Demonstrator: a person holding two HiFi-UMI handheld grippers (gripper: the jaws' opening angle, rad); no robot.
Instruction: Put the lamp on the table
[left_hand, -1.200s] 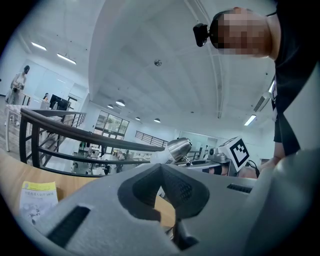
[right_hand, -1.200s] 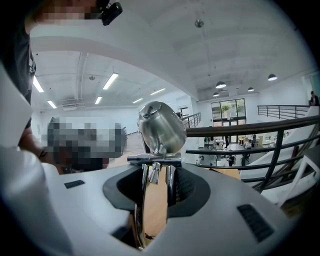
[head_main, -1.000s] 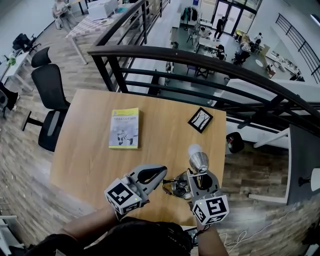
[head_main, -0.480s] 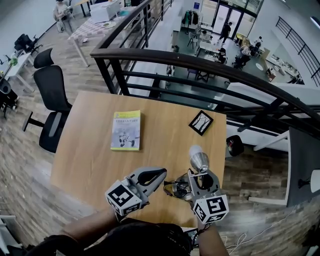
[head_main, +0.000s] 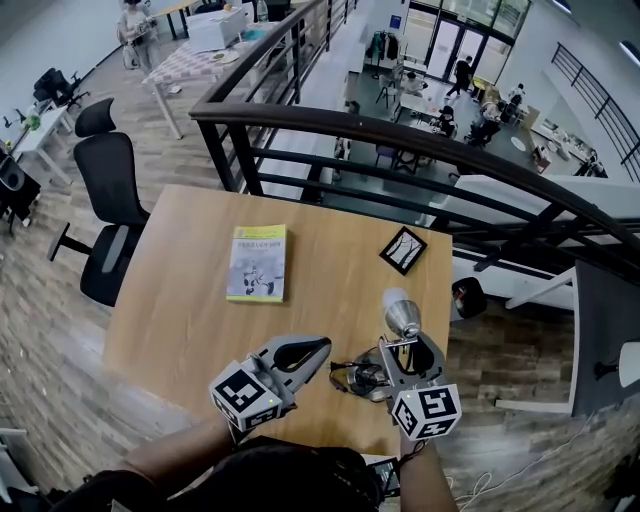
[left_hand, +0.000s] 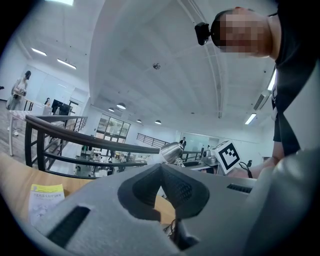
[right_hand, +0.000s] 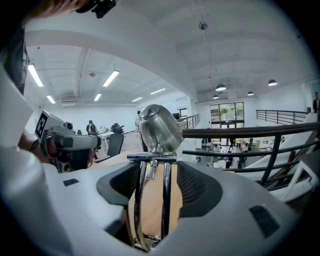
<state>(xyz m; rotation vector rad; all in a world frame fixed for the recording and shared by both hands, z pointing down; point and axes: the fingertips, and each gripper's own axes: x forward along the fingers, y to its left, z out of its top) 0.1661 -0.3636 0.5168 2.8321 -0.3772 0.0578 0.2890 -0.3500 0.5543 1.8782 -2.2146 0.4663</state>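
The lamp stands on the wooden table (head_main: 190, 300) near its front right corner. Its chrome shade (head_main: 402, 315) is tilted up and its base and coiled cord (head_main: 362, 378) lie between the two grippers. My right gripper (head_main: 400, 345) has just been opening. It is open, with the lamp's two chrome rods (right_hand: 166, 200) upright between its jaws and the shade (right_hand: 159, 127) just above them. My left gripper (head_main: 322, 347) is shut and empty, level, left of the lamp's base. In the left gripper view the shade (left_hand: 171, 151) shows just past my left gripper (left_hand: 161, 172).
A yellow-green book (head_main: 257, 264) lies mid-table and a small black framed picture (head_main: 402, 250) sits at the far right. A dark railing (head_main: 400, 135) runs behind the table over a drop to a lower floor. A black office chair (head_main: 110, 180) stands to the left.
The right gripper's jaws stand wider around the lamp's rods than before. The lamp stays in the same spot on the table. The left gripper has barely shifted.
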